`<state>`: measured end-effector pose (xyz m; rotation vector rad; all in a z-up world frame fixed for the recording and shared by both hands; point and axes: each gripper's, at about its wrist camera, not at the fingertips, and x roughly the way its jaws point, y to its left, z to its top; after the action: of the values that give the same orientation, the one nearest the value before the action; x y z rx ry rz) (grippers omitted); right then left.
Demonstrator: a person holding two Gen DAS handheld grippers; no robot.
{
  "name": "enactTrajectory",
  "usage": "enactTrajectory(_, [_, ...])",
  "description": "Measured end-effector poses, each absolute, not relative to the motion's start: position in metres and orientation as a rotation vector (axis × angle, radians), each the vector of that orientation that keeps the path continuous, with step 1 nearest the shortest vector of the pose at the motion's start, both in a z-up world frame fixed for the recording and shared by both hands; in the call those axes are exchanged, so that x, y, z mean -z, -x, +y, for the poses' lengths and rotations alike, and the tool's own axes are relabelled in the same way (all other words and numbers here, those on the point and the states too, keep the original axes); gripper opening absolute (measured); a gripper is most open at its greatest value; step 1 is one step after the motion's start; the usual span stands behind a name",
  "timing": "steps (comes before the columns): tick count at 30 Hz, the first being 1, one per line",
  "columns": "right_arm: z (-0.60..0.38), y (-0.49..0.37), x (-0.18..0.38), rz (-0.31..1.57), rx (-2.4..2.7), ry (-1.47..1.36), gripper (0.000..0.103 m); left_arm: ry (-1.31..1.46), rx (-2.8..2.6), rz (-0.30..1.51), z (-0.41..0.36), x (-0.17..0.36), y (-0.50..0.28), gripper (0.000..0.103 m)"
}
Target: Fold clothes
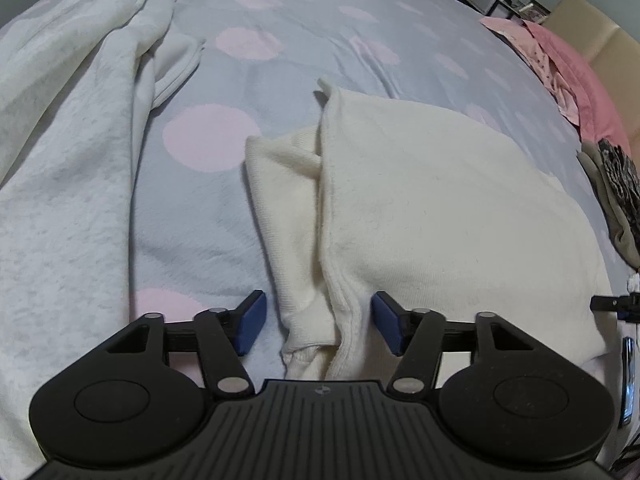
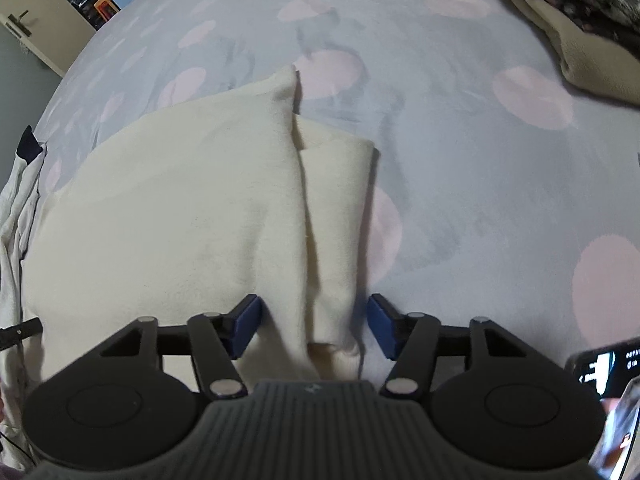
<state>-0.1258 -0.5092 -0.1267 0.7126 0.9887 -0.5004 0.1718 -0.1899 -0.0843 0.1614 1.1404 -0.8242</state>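
Observation:
A cream sweater [image 1: 420,208] lies partly folded on the bed, with a folded sleeve [image 1: 284,216] along its left edge. My left gripper [image 1: 318,326] is open, its blue pads on either side of the sweater's near left edge. In the right wrist view the same cream sweater [image 2: 180,208] lies with a folded sleeve [image 2: 336,216] along its right edge. My right gripper [image 2: 314,326] is open, its pads on either side of that near right edge. Neither gripper holds cloth.
The bed cover [image 1: 280,20] is pale blue with pink dots. A white-grey garment [image 1: 68,152] lies at the left. Pink cloth [image 1: 560,64] and a dark patterned piece [image 1: 616,184] lie at the right. An olive and patterned garment [image 2: 580,32] lies at the far right. A phone [image 2: 604,364] shows at the lower right.

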Motion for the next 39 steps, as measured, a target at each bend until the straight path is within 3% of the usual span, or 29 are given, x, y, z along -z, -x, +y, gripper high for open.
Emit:
enactTrajectory(4, [-0.503, 0.12, 0.121, 0.991, 0.501, -0.699, 0.031, -0.164, 0.843, 1.12, -0.193, 0.079, -0.165, 0.026])
enactTrajectory(7, [-0.495, 0.117, 0.114, 0.985, 0.537, -0.672, 0.02, -0.174, 0.837, 1.097, -0.195, 0.071, -0.161, 0.015])
enactTrajectory(18, [-0.477, 0.128, 0.051, 0.978, 0.497, -0.654, 0.016, -0.206, 0.925, 1.019, -0.186, -0.001, -0.139, 0.012])
enactTrajectory(23, [-0.454, 0.153, 0.04, 1.064, 0.431, -0.669, 0.016, -0.25, 0.936, 1.082, -0.158, -0.016, -0.124, 0.012])
enactTrajectory(31, [-0.395, 0.195, 0.055, 1.181, 0.37, -0.605, 0.017, -0.336, 0.927, 1.138, -0.112, -0.008, -0.087, 0.012])
enactTrajectory(39, [-0.362, 0.183, 0.098, 1.271, 0.424, -0.408, 0.02, -0.491, 0.833, 1.169, -0.118, 0.034, -0.075, 0.015])
